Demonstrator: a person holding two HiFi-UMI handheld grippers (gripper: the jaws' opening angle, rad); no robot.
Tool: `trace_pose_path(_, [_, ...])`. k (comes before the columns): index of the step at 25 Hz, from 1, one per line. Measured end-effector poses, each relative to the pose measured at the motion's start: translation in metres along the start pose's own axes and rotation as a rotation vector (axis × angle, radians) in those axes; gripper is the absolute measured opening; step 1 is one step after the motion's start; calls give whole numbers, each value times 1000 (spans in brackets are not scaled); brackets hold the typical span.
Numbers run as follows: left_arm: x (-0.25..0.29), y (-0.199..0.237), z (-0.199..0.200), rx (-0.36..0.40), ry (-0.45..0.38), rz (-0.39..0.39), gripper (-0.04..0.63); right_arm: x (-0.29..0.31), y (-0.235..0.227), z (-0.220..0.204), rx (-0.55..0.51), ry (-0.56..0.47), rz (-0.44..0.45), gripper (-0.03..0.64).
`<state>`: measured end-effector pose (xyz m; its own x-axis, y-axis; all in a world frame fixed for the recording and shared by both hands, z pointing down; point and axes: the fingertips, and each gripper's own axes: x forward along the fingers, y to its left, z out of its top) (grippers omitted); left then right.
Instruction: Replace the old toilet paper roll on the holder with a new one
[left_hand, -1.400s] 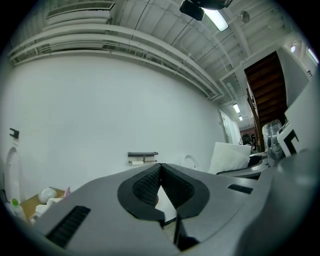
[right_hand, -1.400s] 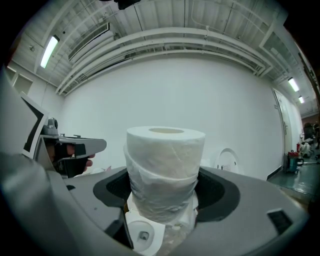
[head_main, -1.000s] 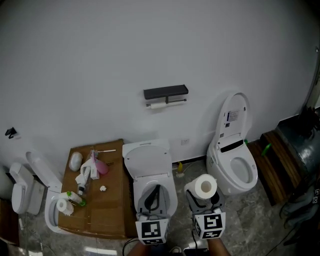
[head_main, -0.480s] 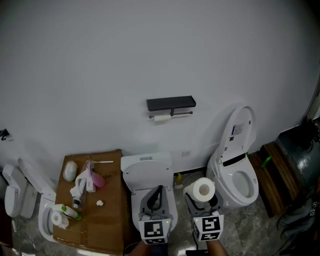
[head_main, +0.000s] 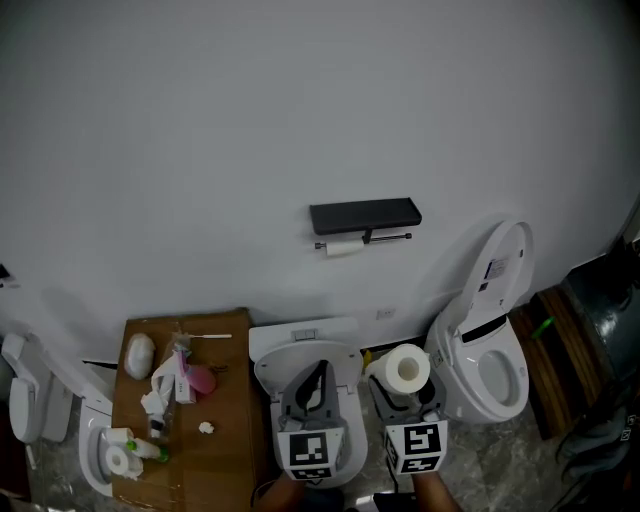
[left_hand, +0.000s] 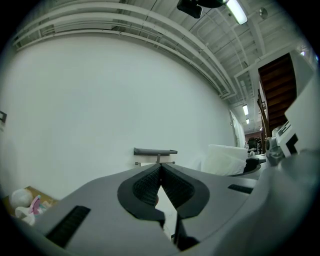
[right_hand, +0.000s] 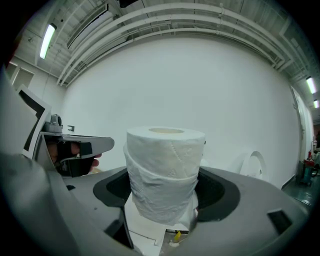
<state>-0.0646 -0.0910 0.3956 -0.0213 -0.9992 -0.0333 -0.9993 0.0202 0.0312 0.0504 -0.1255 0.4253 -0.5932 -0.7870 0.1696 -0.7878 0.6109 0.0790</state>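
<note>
Honestly, from where I'm standing nothing has been swapped yet. The old roll, worn down to a thin sleeve of paper, still hangs on the bar under the black holder up on the wall. The new roll is well apart from it, standing upright between the wide-spread jaws of the right gripper, which clasp it on both sides. The left gripper is clenched on nothing, its pads pressed tip to tip, and it points level at the wall just beside its partner.

My guess is the whole job is ahead: get both grippers to the holder, slip the spent roll off the bar with the free left one, then thread the fresh roll on.

Counting up: one holder, two grippers, and three rolls, namely the spent one, the fresh one, and a spare roll at the near left corner of the cardboard sheet. I count three toilets too: a middle toilet right under the grippers, a right toilet with its lid up, and a left toilet partly under the cardboard. That sheet also carries a white rounded thing near its far left corner and a pink item mid-sheet.
</note>
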Motion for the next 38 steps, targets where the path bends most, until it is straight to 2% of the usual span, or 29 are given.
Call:
trace_pose_path(10, [54,31,7,-9,-13,6,14,63,-4,10,-3,2,9,351])
trace_pose_path(18, [113,31,-1,-9,-2,66,14,118,-39,11,-4,-3,72,351])
trace_pose_path(22, [145,29,4,12,-25,94,14,147,-57,16,5,-11,105,351])
trace_pose_path(30, [185,31,-4,10,-11,129,14,182,-78,8,20,6,145,351])
trace_pose_path(33, [196,36,-12,-48,4,133,14,192,-84,4,15,11,147,351])
trace_pose_path(38, [215,48,-25,-238,22,132,14,203,-90,0,18,20,154,351])
